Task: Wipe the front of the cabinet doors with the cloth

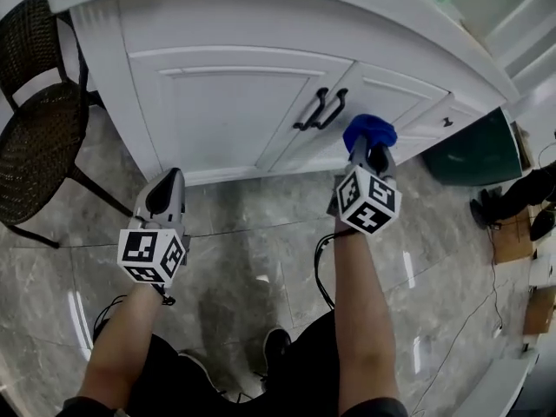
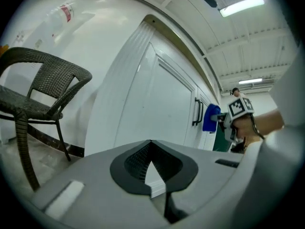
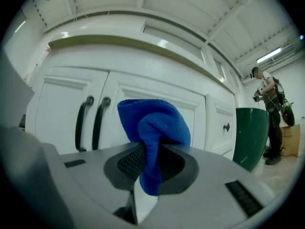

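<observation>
cloth (image 3: 155, 128): blue, soft nappy fabric | cabinet doors (image 1: 234, 102): white, smooth satin paint | handles (image 1: 320, 111) on them: black, glossy | floor (image 1: 243, 259) below them: grey marbled tile, polished | chair (image 1: 39, 129) left of them: dark woven wicker

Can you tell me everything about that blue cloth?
The blue cloth is soft and fuzzy-looking, bunched into a rounded, folded lump. The right hand-held gripper pinches its lower part between its jaws; most bulges past the tips, a small tail hangs below. It is held before the white cabinet's right door, beside the black handles. Whether it touches the door can't be told.
</observation>
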Demonstrator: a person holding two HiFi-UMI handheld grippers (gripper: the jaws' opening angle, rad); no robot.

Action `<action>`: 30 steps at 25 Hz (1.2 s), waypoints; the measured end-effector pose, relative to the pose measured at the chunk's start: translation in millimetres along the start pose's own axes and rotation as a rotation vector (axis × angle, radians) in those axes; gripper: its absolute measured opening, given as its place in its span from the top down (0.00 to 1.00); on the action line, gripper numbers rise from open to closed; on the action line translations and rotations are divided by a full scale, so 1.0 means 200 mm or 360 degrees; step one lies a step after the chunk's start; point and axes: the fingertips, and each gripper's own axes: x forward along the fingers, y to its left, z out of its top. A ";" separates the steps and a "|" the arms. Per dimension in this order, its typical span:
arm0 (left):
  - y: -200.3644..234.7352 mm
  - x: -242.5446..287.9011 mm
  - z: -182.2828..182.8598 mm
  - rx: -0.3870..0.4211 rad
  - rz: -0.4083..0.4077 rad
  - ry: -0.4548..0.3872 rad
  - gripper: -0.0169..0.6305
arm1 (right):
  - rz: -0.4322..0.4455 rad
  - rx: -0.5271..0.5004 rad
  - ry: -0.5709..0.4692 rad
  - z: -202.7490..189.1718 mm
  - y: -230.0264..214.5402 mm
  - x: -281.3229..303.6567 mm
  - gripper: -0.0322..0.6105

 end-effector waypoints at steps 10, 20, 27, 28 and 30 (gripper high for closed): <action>-0.39 0.17 0.06 -0.0155 -0.0139 -0.0086 0.98 | 0.0511 -0.0198 -0.0241 0.57 0.40 -0.05 0.87; -0.96 0.13 -0.15 0.0409 -0.0535 0.0004 0.98 | 0.0718 -0.0203 -0.0367 0.60 0.37 -0.01 0.87; -0.91 0.17 -0.26 0.0463 -0.0442 0.0148 0.98 | 0.0621 0.0072 -0.0473 0.56 0.02 0.10 0.87; -0.92 0.18 -0.26 0.0478 -0.0431 0.0152 0.98 | 0.0594 0.0101 -0.0466 0.55 -0.06 0.13 0.87; -0.94 0.22 -0.28 0.0502 -0.0408 0.0160 0.98 | 0.0541 0.0125 -0.0446 0.53 -0.21 0.17 0.87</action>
